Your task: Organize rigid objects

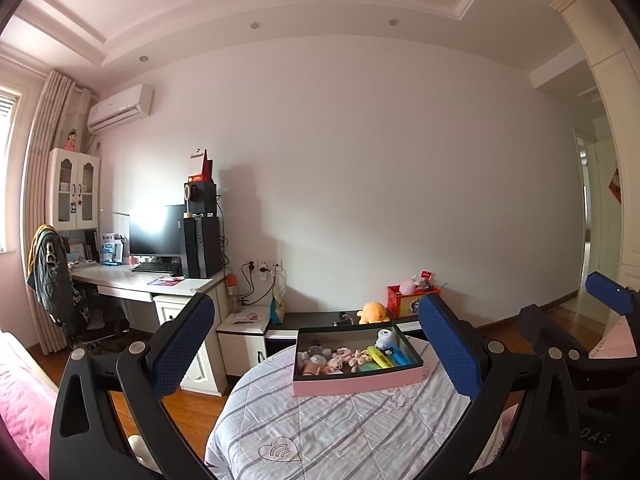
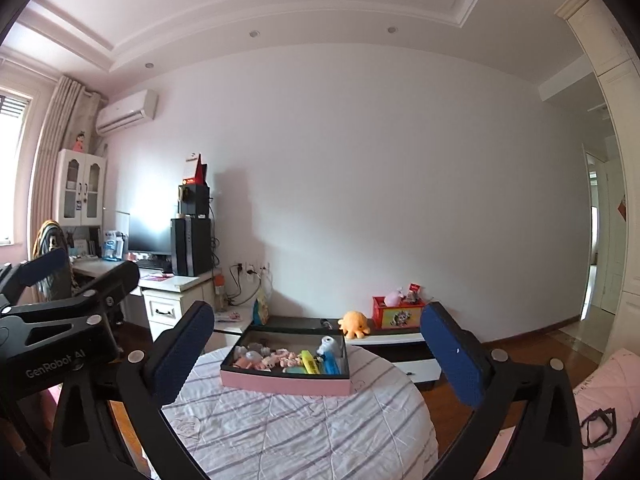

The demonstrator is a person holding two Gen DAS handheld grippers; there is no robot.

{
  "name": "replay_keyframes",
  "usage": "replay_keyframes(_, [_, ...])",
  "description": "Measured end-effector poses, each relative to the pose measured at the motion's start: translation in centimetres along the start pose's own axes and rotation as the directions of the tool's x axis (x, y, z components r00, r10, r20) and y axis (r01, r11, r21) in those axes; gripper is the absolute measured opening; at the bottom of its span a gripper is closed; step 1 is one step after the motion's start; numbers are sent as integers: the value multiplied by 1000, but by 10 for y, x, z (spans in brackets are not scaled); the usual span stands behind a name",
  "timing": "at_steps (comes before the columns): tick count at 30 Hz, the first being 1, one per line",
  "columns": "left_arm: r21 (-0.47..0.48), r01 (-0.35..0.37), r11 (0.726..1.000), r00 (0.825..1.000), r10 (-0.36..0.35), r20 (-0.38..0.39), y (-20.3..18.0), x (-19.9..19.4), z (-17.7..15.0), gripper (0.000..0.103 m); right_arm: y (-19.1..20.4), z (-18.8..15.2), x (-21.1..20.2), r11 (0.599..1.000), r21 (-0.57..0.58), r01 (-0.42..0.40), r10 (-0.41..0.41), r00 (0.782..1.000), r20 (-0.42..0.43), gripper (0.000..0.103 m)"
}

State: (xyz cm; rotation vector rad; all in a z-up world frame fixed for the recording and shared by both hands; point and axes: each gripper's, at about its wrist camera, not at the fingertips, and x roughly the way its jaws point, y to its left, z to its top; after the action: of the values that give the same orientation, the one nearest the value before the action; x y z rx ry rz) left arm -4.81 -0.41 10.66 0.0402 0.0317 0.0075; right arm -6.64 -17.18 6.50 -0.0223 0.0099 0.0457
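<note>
A shallow pink box (image 1: 356,383) (image 2: 280,385) with a black inside sits on a round table under a striped quilted cloth (image 1: 320,432) (image 2: 296,428). In it lie small pink toys (image 1: 340,360) (image 2: 276,360), a yellow highlighter (image 1: 380,356) (image 2: 310,361), a blue one (image 1: 402,358) (image 2: 331,364) and a small white and blue toy (image 1: 386,338) (image 2: 329,343). My left gripper (image 1: 320,344) is open and held back from the box, with nothing between its blue pads. My right gripper (image 2: 320,348) is also open wide and empty. Each gripper shows at the edge of the other's view.
A low dark bench (image 1: 312,318) behind the table carries an orange plush octopus (image 1: 373,312) (image 2: 354,324) and a red toy box (image 1: 410,300) (image 2: 396,312). A desk with a monitor and computer tower (image 1: 202,246) stands at the left. Pink bedding (image 1: 20,404) lies at the left edge.
</note>
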Motion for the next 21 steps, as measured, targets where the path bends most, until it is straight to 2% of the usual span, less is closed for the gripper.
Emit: replay_keyframes(21, [-3,-11,1000,1000,11,-13,2,2,-4,103,0,-2,1,1000,-9,6,-6,1000,-2,103])
